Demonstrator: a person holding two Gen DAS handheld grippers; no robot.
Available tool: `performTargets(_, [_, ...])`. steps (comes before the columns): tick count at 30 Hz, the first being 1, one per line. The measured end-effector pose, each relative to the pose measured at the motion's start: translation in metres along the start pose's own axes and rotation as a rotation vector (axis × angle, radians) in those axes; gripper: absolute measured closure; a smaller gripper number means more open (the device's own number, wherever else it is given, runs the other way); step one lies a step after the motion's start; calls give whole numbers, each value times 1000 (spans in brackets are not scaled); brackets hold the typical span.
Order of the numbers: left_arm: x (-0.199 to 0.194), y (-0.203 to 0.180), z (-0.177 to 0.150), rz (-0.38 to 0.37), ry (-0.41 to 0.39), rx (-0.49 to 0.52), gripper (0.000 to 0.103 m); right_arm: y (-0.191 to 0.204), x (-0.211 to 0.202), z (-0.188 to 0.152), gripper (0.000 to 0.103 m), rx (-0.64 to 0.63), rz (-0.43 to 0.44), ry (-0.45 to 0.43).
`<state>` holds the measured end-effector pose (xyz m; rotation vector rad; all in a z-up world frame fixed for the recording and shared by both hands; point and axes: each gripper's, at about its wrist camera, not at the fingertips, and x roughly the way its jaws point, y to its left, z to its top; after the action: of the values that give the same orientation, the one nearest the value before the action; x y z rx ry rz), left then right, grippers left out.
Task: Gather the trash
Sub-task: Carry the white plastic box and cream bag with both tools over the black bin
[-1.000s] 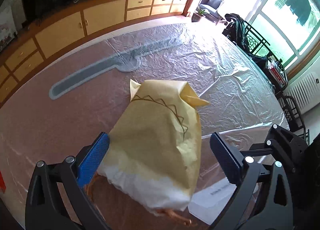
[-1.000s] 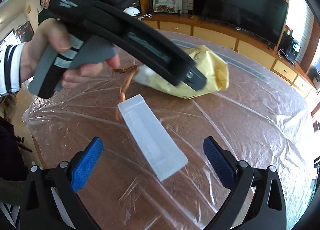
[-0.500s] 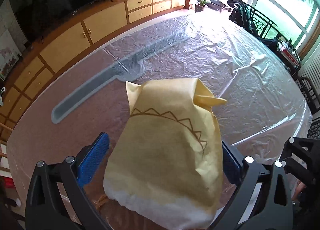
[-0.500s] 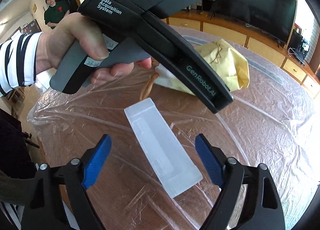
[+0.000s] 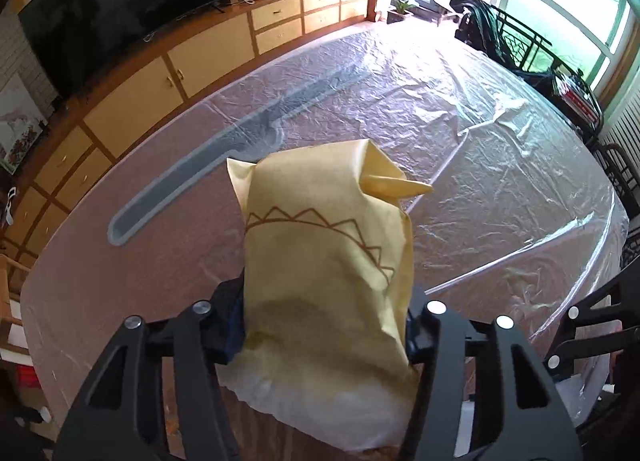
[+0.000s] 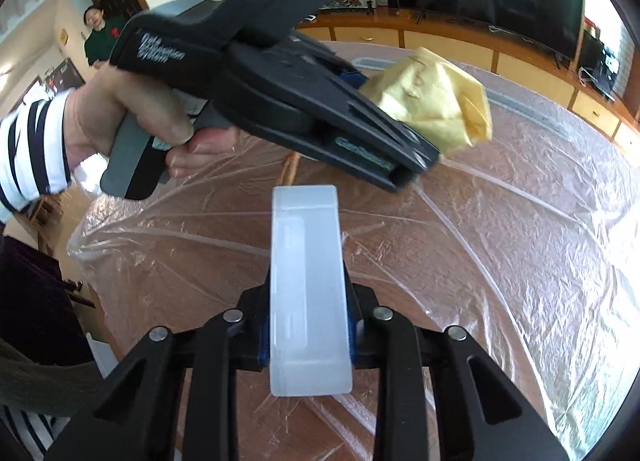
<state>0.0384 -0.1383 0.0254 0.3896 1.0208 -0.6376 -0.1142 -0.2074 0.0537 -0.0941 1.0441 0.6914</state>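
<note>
The left gripper (image 5: 324, 325) is clamped on a crumpled yellow paper bag with a brown zigzag line printed across it (image 5: 328, 261). The bag fills the gap between the two blue-padded fingers and sticks out well beyond their tips, its folded corner pointing forward and to the right (the white lower part bulges back toward the camera). Seen from the right wrist camera, the same bag (image 6: 436, 101) hangs clear of the round wooden table covered in wrinkled clear plastic sheeting (image 6: 520, 261), pinched at the front end of the left gripper (image 6: 400, 149), whose grey handle is squeezed by the person's left hand (image 6: 132, 121) in a striped sleeve.

The right gripper (image 6: 308, 325) is closed on a translucent white rectangular plastic package (image 6: 306, 281). The package sits lengthwise between the fingers, its far end reaching past the tips toward the left gripper and its near end extending back toward the camera; whether it is lifted off the sheeting cannot be told.

Ahead of the left gripper, beyond the bag, a long grey knife-shaped outline (image 5: 224, 157) shows under the sheeting. Further off stand a yellow wooden sideboard (image 5: 200, 57) and a dark television screen (image 5: 120, 9).
</note>
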Motion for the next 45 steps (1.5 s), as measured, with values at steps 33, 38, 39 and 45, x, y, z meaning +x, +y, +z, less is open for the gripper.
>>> performTargets(33, [-103,-48,-93,63,-159,-243,52,-2,-74,-40,77,196,-44,-123])
performTargets(38, [-113,-60,-112,61,-167,-250,52,10,-87,-46,77,182,-44,-137])
performTargets(39, [-116,-64,-116,61,-167,-249,52,12,-90,-47,77,180,-43,-139])
performTargets(45, [-126,-79,-138,55,-165,-243,52,22,-102,-57,77,172,-38,-152])
